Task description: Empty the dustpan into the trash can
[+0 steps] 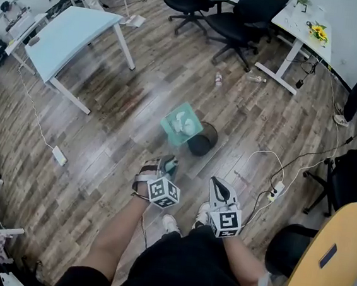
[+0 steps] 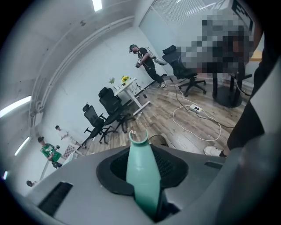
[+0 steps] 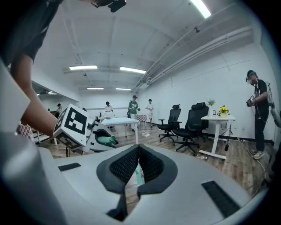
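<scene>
RISK: your left gripper (image 1: 168, 165) is clamped on the handle of the dustpan (image 1: 169, 130), with the pan hanging at the left rim of the trash can (image 1: 205, 143); tip it short of the mouth and the white scraps (image 1: 182, 122) likely spill on the floor | right gripper (image 1: 219, 185) closed, empty | COUNT: one dustpan, one trash can, two grippers; scraps too blurred to count

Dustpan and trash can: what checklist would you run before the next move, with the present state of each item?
1. Left gripper clamped on the dustpan handle: ok.
2. White paper lying in the dustpan: ok.
3. Dustpan centred over the trash can: not ok, in the head view it overlaps only the can's left edge.
4. Right gripper empty and away from the can: ok.
5. Can upright, opening unobstructed: ok.
</scene>
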`<move>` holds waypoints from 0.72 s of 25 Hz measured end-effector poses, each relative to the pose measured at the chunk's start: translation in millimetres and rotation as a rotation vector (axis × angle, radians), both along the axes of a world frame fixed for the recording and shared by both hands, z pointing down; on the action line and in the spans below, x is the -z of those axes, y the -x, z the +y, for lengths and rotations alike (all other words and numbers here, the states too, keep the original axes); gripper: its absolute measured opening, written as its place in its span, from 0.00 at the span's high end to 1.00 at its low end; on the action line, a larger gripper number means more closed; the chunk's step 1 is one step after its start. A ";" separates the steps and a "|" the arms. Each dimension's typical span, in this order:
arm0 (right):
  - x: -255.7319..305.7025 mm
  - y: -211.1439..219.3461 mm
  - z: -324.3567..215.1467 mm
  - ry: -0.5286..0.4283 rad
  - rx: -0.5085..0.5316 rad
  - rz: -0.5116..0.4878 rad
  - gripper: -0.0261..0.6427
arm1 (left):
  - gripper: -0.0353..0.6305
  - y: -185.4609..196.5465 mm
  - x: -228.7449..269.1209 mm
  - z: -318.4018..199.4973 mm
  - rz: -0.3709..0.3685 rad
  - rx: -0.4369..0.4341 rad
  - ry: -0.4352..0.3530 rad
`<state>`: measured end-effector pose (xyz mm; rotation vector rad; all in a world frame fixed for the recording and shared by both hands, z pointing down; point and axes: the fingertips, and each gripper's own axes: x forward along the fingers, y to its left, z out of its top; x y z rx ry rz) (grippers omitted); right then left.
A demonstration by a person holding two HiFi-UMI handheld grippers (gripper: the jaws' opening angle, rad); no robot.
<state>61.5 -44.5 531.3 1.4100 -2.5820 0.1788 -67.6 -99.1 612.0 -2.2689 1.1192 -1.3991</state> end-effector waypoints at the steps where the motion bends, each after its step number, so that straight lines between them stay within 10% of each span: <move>1: 0.1 -1.2 0.6 -0.001 -0.007 0.003 0.92 | 0.79 -0.3 -0.3 -0.6 -0.008 -0.014 0.000; 18: -1.0 -9.1 14.9 -0.007 -0.050 -0.011 0.92 | 0.79 -50.8 -25.4 27.6 -0.323 -0.387 -0.005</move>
